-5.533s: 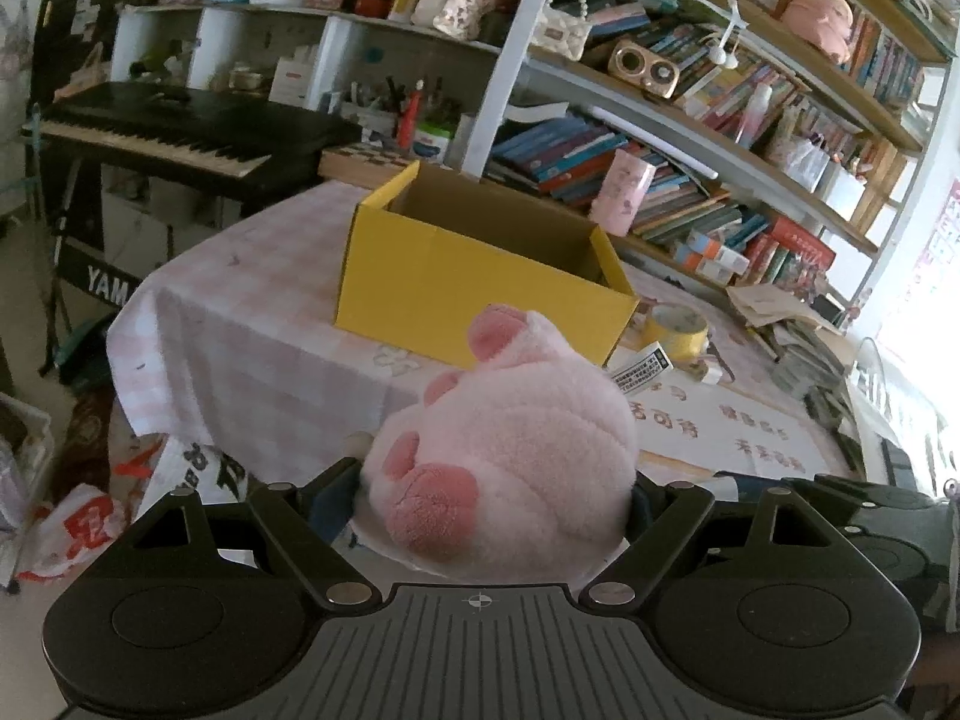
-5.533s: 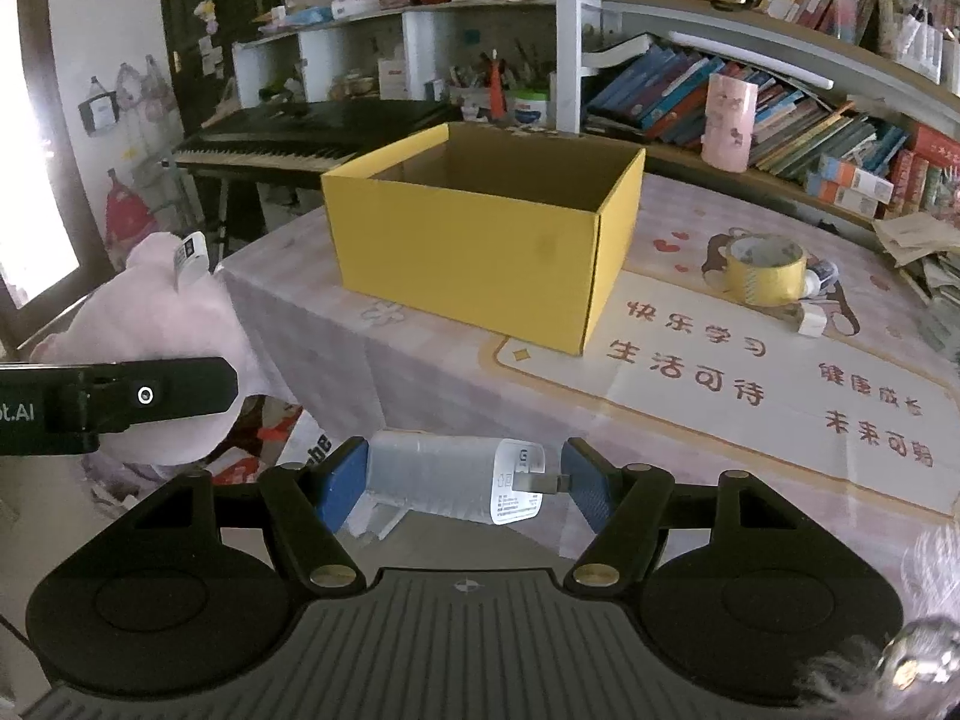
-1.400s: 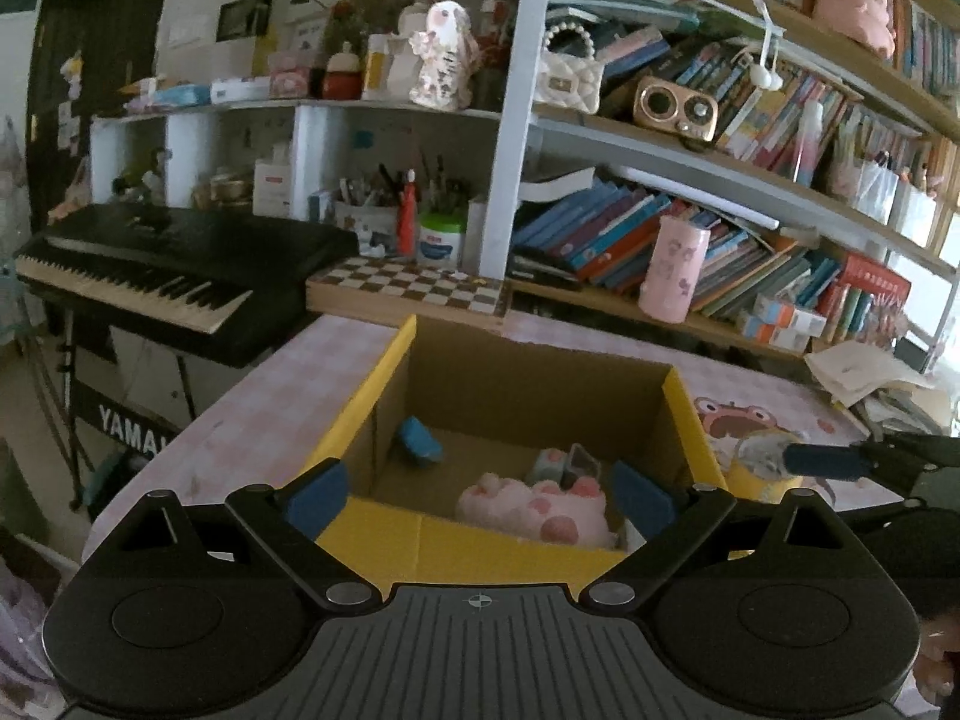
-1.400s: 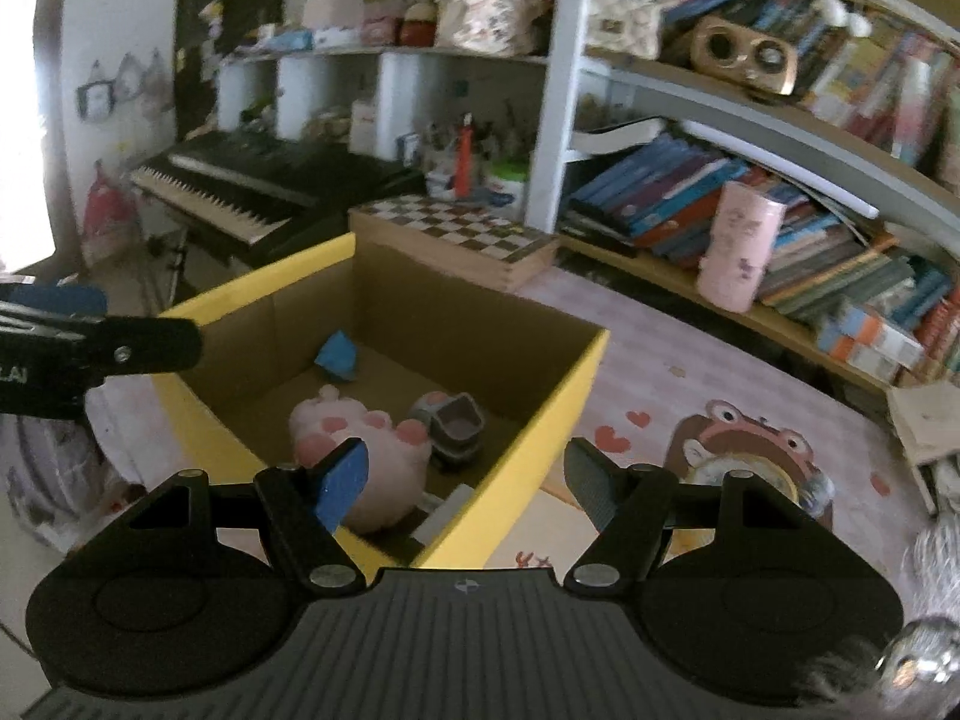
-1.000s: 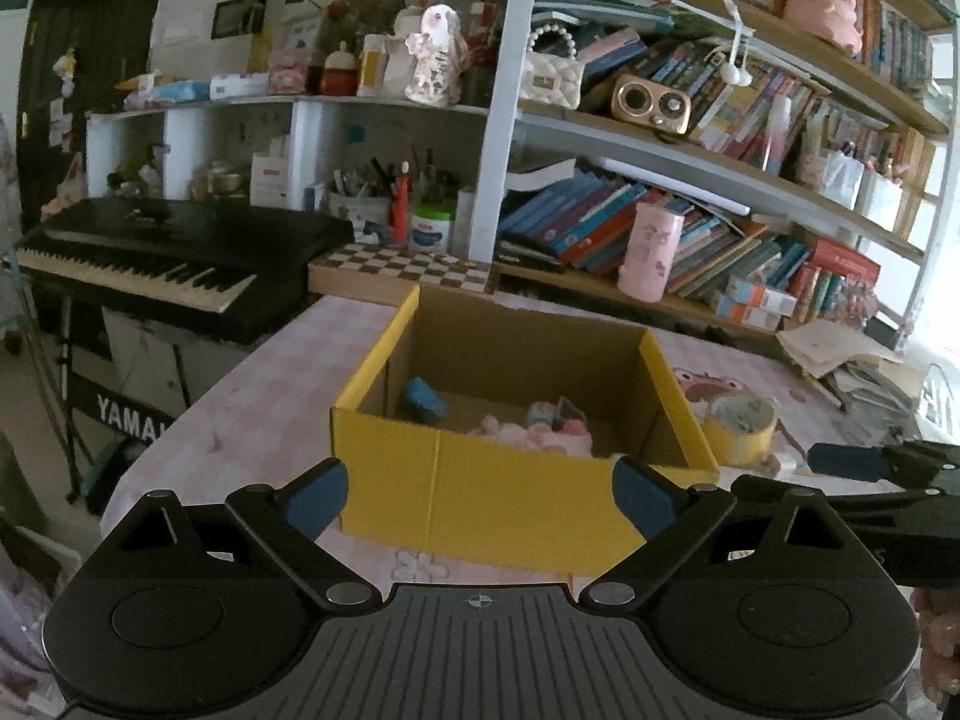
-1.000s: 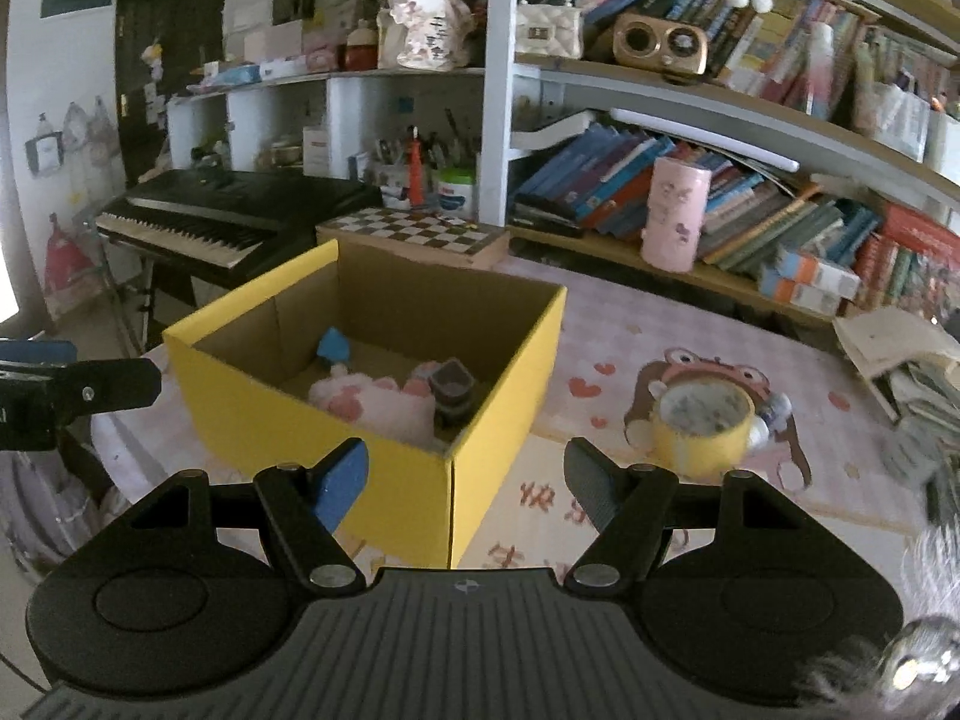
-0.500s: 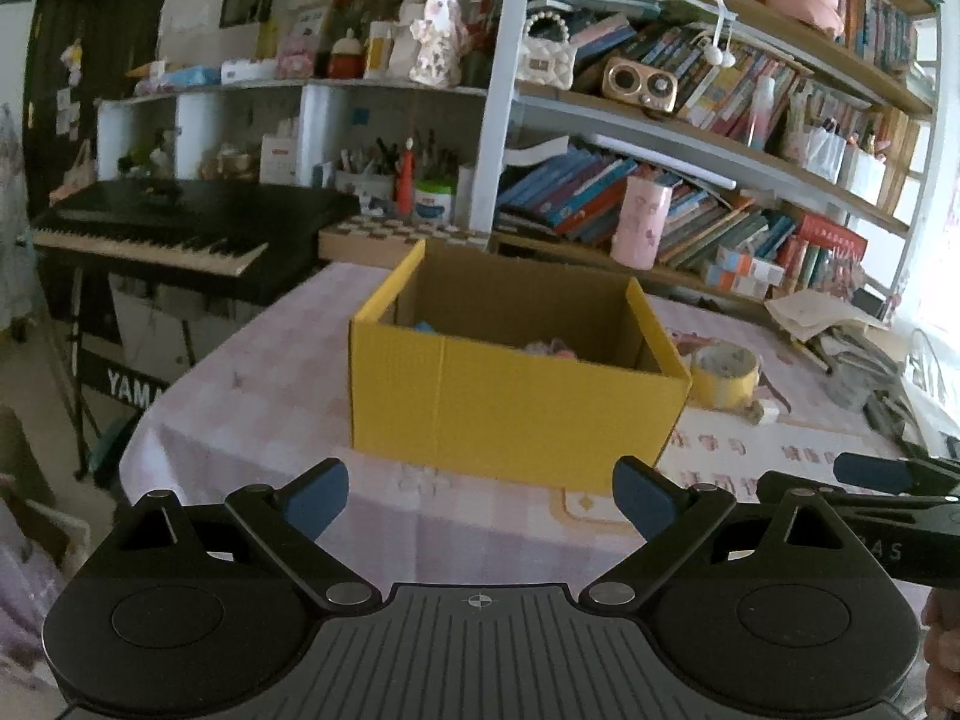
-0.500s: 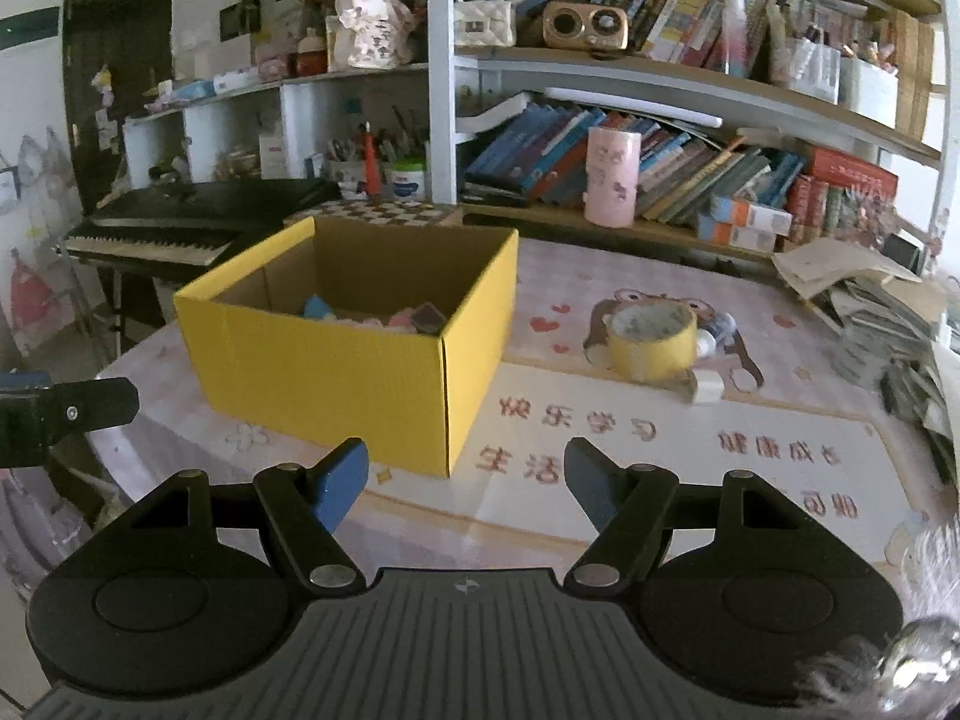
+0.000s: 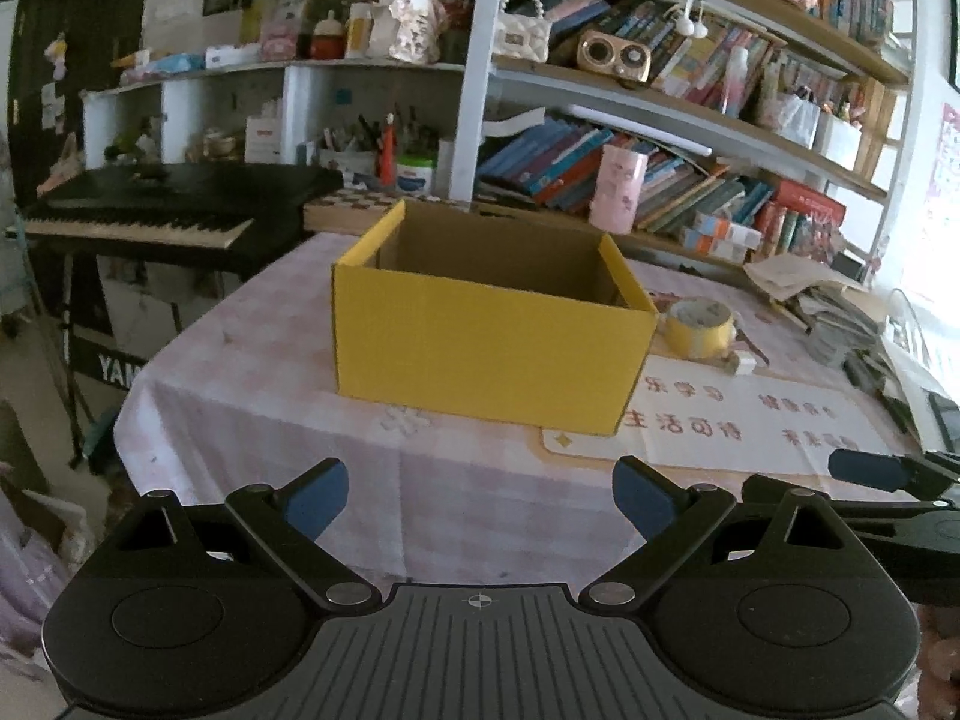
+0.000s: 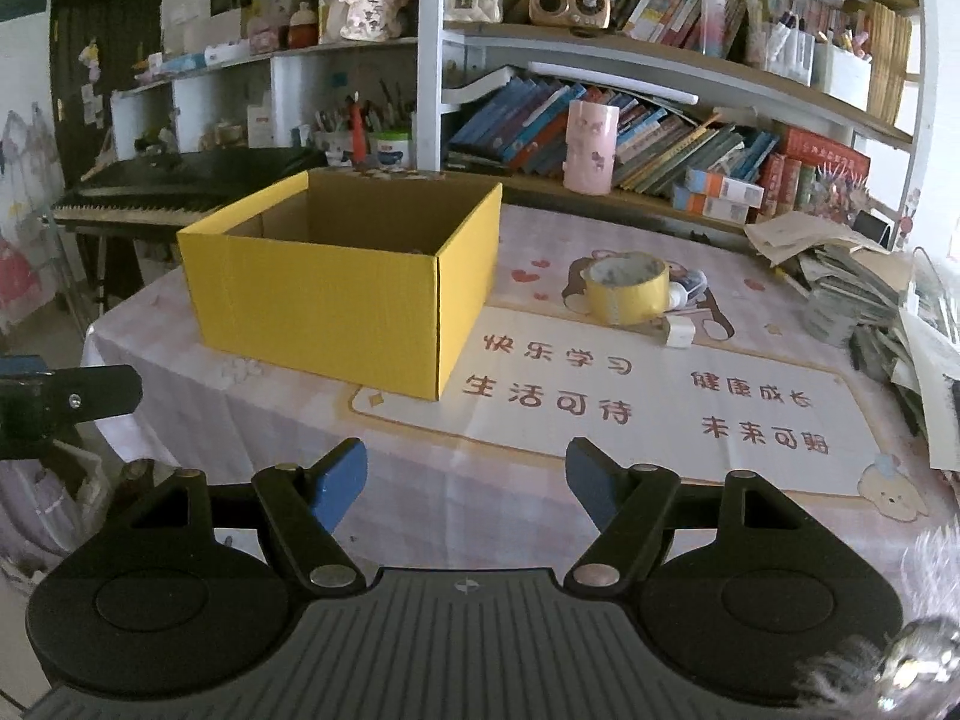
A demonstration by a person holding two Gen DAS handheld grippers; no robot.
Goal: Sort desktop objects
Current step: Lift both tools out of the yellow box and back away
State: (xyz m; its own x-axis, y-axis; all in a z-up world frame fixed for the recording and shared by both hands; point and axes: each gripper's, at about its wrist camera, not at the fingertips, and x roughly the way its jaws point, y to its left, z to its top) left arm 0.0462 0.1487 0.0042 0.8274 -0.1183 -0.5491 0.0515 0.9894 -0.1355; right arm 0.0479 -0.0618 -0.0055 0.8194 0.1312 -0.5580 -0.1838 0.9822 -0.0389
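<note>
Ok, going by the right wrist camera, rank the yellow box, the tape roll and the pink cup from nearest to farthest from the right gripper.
1. Yellow box, ahead on the left.
2. Tape roll, ahead on the right, farther back.
3. Pink cup, on the shelf behind the table.

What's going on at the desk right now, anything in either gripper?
Neither holds anything. The left gripper is open and empty, and the right gripper is empty too, its jaws opening. Both hover near the table's edge, facing the yellow box on the pink tablecloth. The box's contents cannot be seen from this angle. A roll of yellow tape and a small white block are on the table to the right of the box.
</note>
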